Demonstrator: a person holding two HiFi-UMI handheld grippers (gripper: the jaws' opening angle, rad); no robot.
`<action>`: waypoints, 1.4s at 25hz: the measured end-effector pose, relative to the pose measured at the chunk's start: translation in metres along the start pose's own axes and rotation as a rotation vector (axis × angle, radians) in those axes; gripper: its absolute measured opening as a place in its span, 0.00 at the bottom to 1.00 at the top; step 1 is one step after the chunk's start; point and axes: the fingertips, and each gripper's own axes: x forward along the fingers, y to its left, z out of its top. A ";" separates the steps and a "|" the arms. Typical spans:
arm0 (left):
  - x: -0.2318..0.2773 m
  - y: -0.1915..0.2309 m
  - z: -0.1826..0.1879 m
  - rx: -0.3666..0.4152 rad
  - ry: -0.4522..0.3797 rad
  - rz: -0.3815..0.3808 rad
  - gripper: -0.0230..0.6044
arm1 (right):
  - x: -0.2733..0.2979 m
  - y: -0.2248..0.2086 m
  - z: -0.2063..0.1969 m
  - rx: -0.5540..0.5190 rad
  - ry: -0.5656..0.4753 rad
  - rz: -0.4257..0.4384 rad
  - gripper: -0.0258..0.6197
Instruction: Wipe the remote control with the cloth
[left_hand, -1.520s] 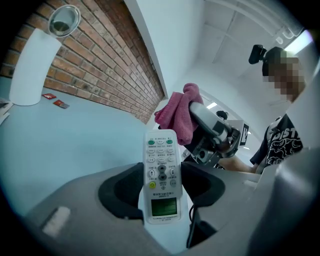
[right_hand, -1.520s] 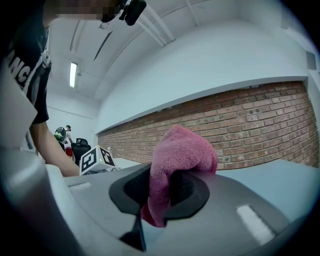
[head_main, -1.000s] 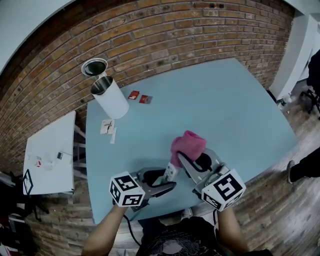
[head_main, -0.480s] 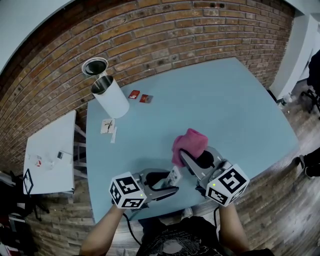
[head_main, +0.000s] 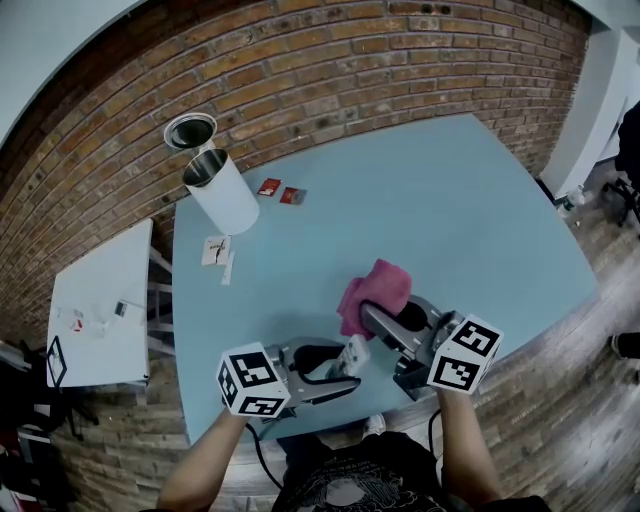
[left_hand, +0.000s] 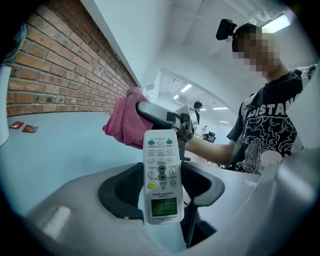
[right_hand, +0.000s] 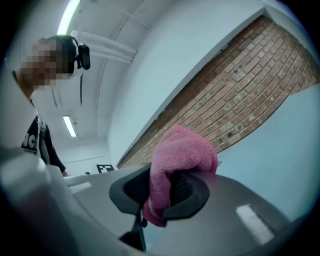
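My left gripper (head_main: 338, 362) is shut on a white remote control (left_hand: 161, 172), which stands upright between the jaws with its buttons and small green screen facing the camera; in the head view the remote control (head_main: 352, 352) pokes out to the right of the jaws. My right gripper (head_main: 380, 316) is shut on a pink cloth (head_main: 372, 291), which bunches out over the jaw tips. In the right gripper view the pink cloth (right_hand: 175, 162) is pinched between the dark pads. In the left gripper view the cloth (left_hand: 127, 118) hangs just beyond the remote's top end, to its left.
Both grippers hover near the front edge of the light blue table (head_main: 450, 220). At the far left stand a white cylinder can (head_main: 220, 193) and its lid (head_main: 188, 132). Two small red packets (head_main: 280, 192) and white paper bits (head_main: 217, 255) lie near it. A white side table (head_main: 100, 310) stands left.
My right gripper has rolled, its marker cube swinging lower and to the right. The cloth has dropped slightly toward the remote. My left gripper with the remote has shifted a little to the right.
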 end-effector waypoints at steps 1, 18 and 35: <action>0.000 -0.001 0.000 0.000 -0.001 -0.004 0.42 | 0.000 -0.001 -0.001 0.020 -0.005 0.008 0.14; -0.001 -0.006 0.013 -0.011 -0.050 -0.029 0.42 | 0.004 0.003 -0.018 0.124 0.017 0.071 0.14; 0.011 0.050 -0.114 0.211 0.631 0.183 0.42 | -0.009 -0.030 -0.084 -0.094 0.244 -0.173 0.14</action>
